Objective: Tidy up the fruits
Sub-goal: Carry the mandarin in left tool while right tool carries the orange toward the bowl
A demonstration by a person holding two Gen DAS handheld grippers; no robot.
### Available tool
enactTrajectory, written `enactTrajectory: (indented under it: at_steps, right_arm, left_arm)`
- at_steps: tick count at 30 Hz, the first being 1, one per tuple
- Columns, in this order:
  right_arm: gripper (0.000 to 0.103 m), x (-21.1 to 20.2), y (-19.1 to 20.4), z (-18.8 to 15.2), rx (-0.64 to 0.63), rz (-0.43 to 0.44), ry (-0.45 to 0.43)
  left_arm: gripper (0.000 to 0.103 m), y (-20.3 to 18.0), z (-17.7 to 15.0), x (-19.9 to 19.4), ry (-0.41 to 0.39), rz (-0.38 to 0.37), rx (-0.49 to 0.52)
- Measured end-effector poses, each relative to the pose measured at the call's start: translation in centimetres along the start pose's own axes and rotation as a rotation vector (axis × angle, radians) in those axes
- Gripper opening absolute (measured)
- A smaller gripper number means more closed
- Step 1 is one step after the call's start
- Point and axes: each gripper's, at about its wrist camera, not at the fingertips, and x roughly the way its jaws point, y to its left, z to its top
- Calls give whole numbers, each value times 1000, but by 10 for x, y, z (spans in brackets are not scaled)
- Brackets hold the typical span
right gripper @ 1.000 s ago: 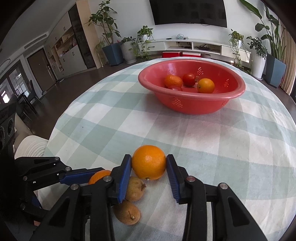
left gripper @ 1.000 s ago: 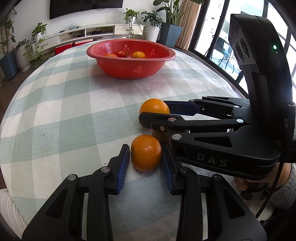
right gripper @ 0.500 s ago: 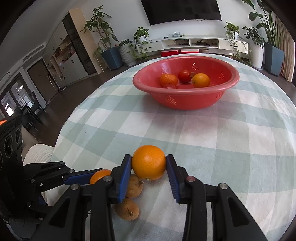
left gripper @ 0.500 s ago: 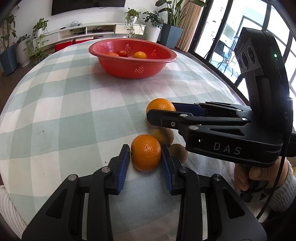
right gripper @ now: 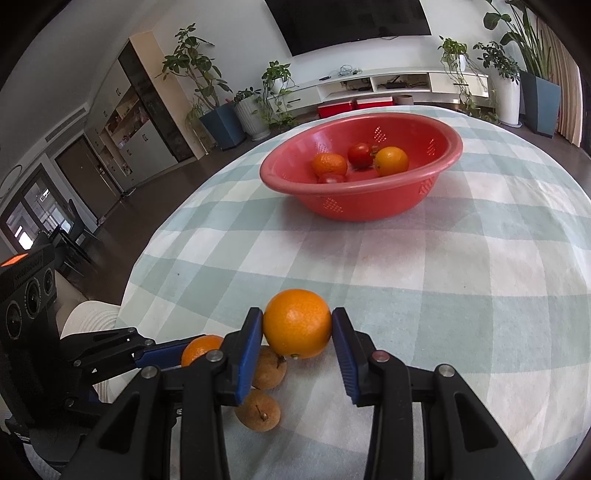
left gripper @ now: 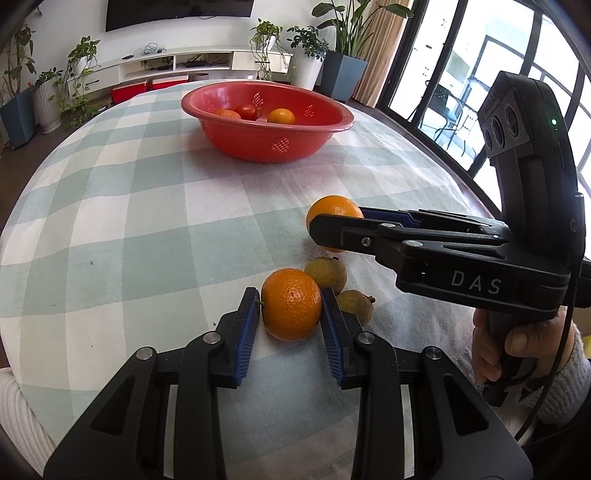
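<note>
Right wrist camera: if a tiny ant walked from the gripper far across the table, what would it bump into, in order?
Right gripper → its orange → checked cloth → red bowl → the fruit in it.

Home living room, television (right gripper: 351,20), houseplants (right gripper: 192,74)

Left gripper (left gripper: 290,319) and right gripper (right gripper: 297,341), fingers (left gripper: 246,326) clamped, angled downward.

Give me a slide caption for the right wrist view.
Right gripper clamps a round orange above two brown fruits on the checked tablecloth, red plastic colander bowl beyond.
</note>
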Motion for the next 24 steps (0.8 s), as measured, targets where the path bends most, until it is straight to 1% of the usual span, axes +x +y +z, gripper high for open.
enactTrajectory:
  at_steps: [24]
  right_arm:
    - [41, -14, -3, 1, 26, 15, -40]
  left_arm:
    - [31, 3, 3, -9, -17, 8, -28]
